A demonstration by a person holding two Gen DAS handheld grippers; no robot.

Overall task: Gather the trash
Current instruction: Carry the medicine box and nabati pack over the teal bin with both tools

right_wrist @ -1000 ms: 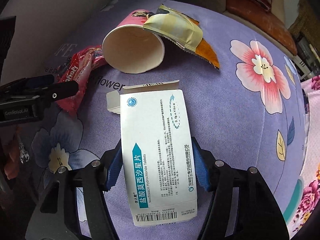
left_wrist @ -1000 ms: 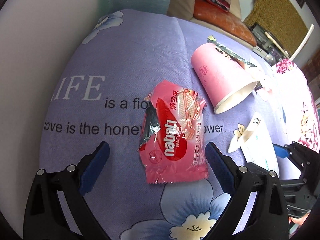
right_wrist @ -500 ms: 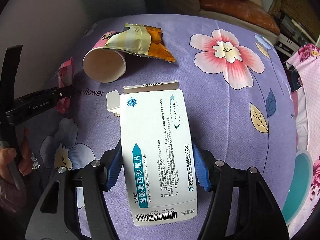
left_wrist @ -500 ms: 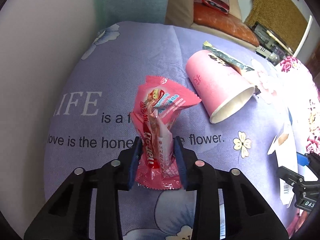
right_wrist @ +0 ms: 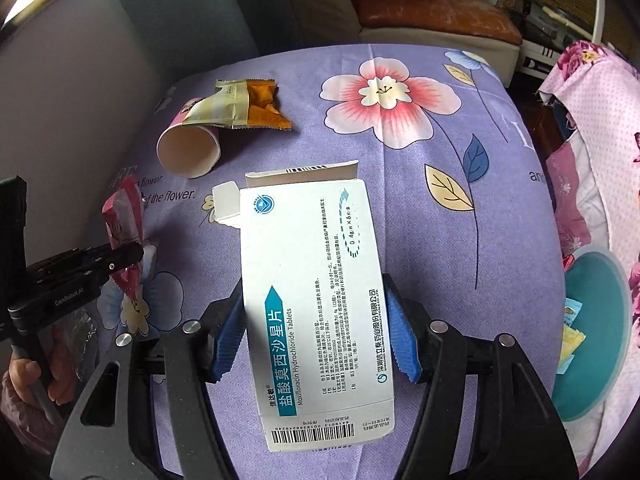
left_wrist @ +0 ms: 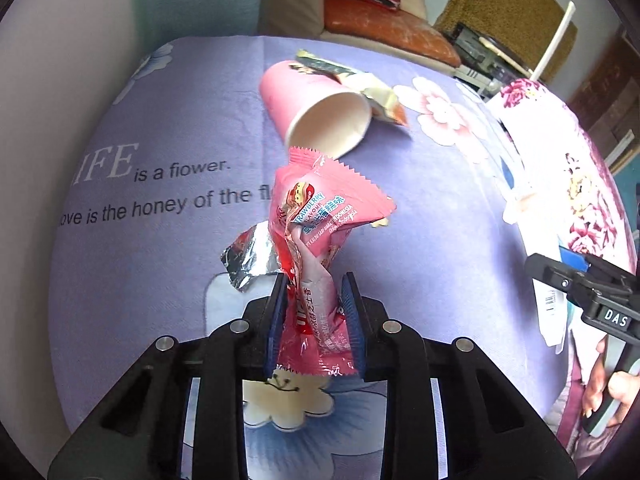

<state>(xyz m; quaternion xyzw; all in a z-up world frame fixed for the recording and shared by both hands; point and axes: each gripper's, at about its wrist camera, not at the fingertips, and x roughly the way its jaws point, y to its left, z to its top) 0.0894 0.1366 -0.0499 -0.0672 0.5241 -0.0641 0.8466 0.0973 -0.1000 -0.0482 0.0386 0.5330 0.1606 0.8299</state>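
Observation:
My left gripper (left_wrist: 314, 300) is shut on a pink wafer wrapper (left_wrist: 316, 232) and holds it above the purple flowered cloth (left_wrist: 160, 260). The wrapper also shows in the right wrist view (right_wrist: 122, 224). My right gripper (right_wrist: 316, 320) is shut on a white medicine box (right_wrist: 312, 280) with an open flap, lifted above the cloth. A pink paper cup (left_wrist: 316, 116) lies on its side further back, with a yellow and orange snack wrapper (right_wrist: 240, 106) against it.
A teal bin (right_wrist: 592, 332) with scraps inside stands at the right below the table edge. A pink flowered fabric (left_wrist: 560, 168) hangs at the right. A sofa with an orange cushion (left_wrist: 380, 28) stands behind the table.
My left gripper closed on the pink wrapper and lifted it off the cloth. My right gripper rose and pulled back with the medicine box still in it.

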